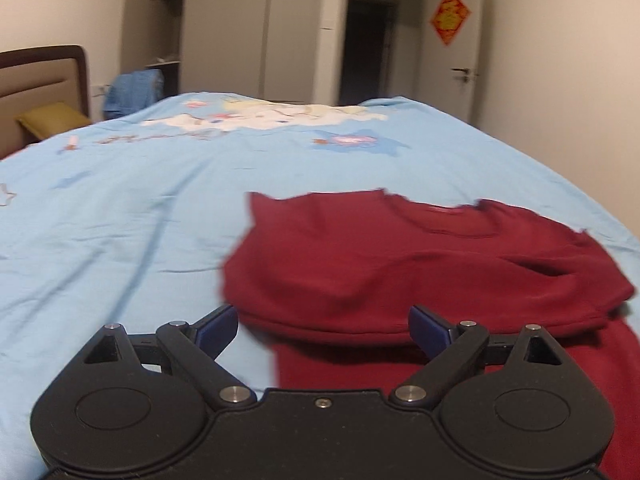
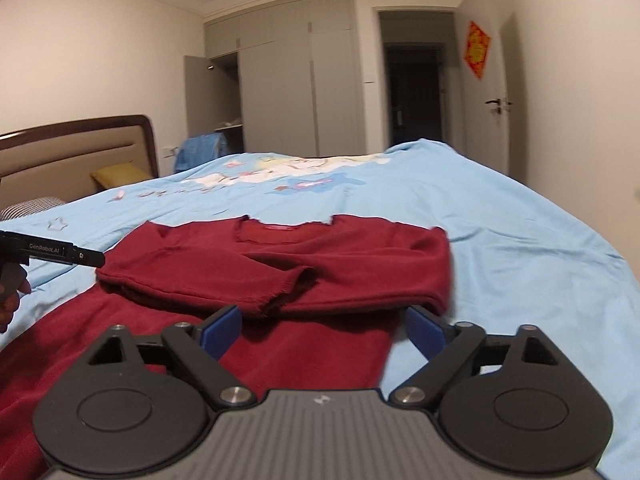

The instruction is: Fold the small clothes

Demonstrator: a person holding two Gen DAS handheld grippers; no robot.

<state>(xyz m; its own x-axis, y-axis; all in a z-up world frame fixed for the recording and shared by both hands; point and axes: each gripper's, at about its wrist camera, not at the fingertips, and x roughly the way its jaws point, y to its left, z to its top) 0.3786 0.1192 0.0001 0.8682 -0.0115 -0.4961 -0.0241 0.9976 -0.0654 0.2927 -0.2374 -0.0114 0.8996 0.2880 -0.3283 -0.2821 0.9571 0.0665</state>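
Dark red knit sweater (image 2: 280, 264) lies sleeves-folded on the light blue printed bedspread (image 1: 120, 220); left gripper (image 1: 324, 330) and right gripper (image 2: 324, 330) hover, fingers spread wide, empty.

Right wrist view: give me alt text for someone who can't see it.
A dark red top lies on a light blue bedspread, its sleeves folded across the chest. The right gripper is open just before it, and the left gripper shows at the left edge.
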